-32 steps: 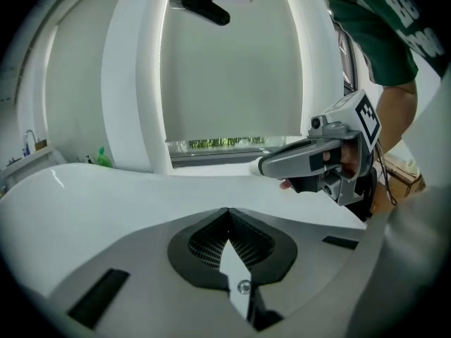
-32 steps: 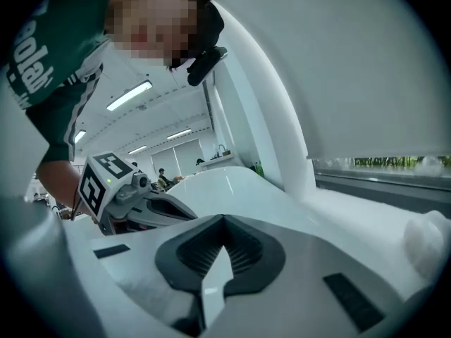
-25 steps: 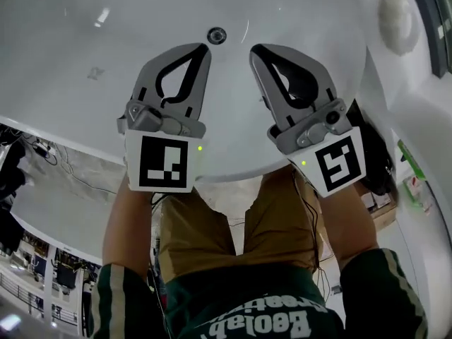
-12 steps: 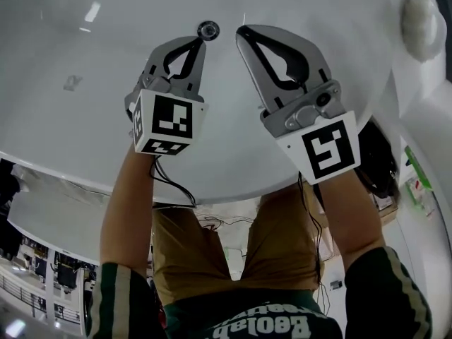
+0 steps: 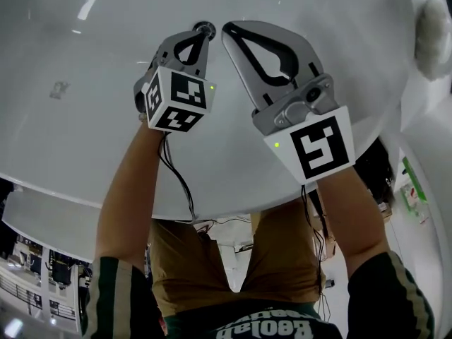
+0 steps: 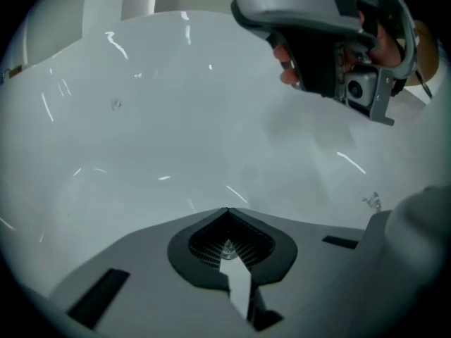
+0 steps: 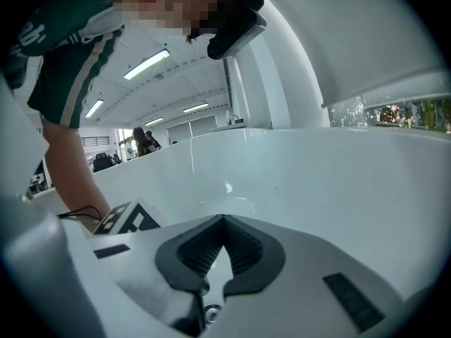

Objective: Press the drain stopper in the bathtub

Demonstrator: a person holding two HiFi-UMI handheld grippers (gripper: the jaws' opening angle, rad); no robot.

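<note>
Drain stopper [image 5: 205, 27], a small round metal disc on the floor of the white bathtub [image 5: 85, 104], sits right at the tip of the left gripper [image 5: 199, 38], whose jaws are pressed together with nothing between them. The right gripper [image 5: 227, 31], likewise closed and empty, hovers just beside the stopper on its far side. The step in hand appears to be lining up the press; whether the tip touches yet cannot be told. Next, that tip must push straight down on the disc's centre.

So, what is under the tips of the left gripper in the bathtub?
The round metal drain stopper shows at the shut tips of the left gripper. Its near edge is covered by them, so contact cannot be seen.
</note>
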